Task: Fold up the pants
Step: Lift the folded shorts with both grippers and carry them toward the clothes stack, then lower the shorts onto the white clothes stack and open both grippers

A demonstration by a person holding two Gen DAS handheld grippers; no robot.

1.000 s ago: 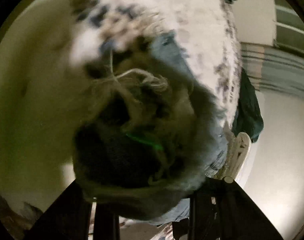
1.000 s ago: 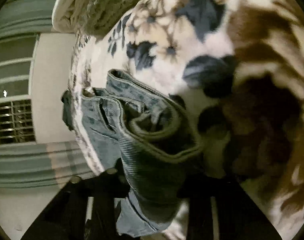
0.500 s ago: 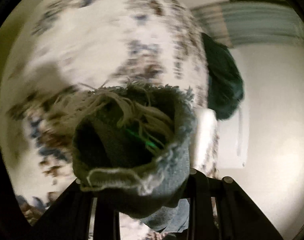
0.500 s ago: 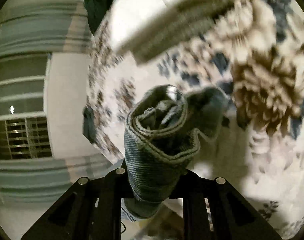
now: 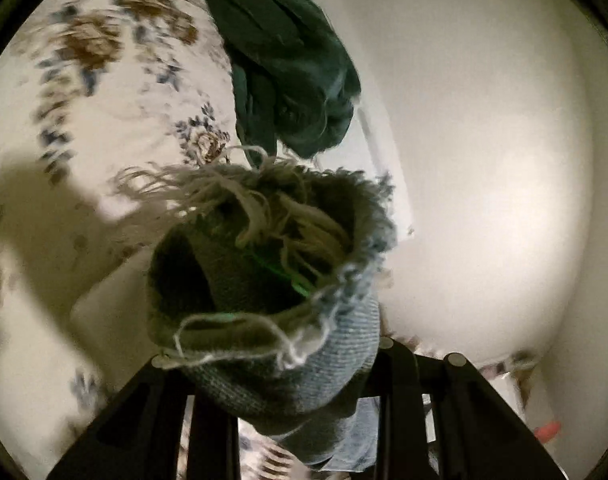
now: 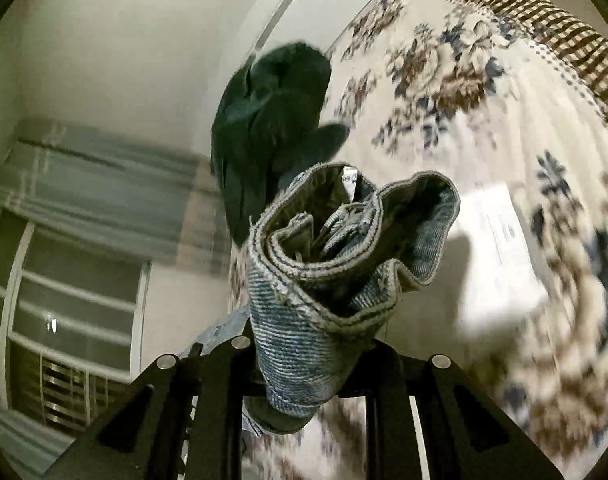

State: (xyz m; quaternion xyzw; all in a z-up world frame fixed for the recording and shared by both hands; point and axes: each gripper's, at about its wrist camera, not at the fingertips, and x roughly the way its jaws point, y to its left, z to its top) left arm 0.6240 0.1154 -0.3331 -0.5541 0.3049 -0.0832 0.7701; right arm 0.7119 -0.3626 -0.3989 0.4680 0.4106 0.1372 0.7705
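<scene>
jeans now higher above bedspread

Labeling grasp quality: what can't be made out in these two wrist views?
- Left gripper fingertips: left wrist view, buried under the frayed jeans hem.
- Right gripper contact: right wrist view, hidden by the bunched waistband.
- Floral bedspread: motion-blurred.
- Dark green garment: type unclear.

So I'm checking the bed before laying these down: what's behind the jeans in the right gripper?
Behind the jeans lie a dark green garment and the floral blanket; whatever is directly behind the denim stays hidden.
</scene>
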